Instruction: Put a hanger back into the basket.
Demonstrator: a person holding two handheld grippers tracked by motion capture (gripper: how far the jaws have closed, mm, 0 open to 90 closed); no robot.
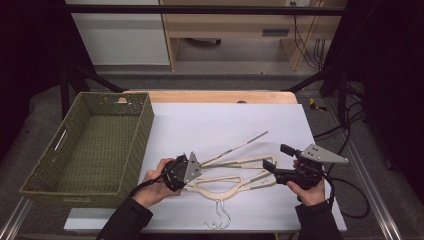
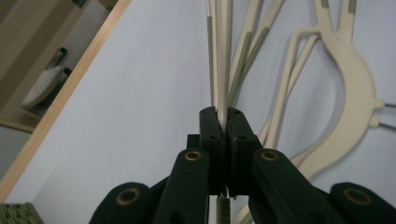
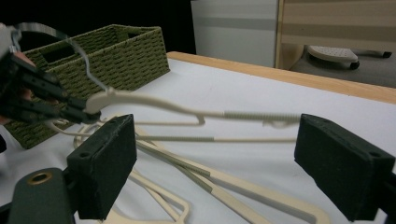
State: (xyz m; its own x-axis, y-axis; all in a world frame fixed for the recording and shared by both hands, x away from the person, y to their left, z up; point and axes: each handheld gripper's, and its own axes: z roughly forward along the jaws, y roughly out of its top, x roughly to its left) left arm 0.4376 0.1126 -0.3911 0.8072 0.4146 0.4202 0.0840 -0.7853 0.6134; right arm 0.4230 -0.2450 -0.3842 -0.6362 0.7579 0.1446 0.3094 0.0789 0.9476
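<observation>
High view: green woven basket (image 1: 90, 145) beside cream hangers (image 1: 227, 175).

hanger (image 3: 187, 109) arm blurred at its far end, basket (image 3: 107, 56) cut off at left

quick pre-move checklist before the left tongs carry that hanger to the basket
1. Left tongs shut on the lifted hanger: ok.
2. Right tongs open, pads off the hangers: ok.
3. Lifted hanger free of the other hangers on the table: cannot tell; they overlap.
4. Green basket has room inside: ok.
5. Grip near the hook end, so the long arm hangs out sideways: not ok, it may swing.
</observation>
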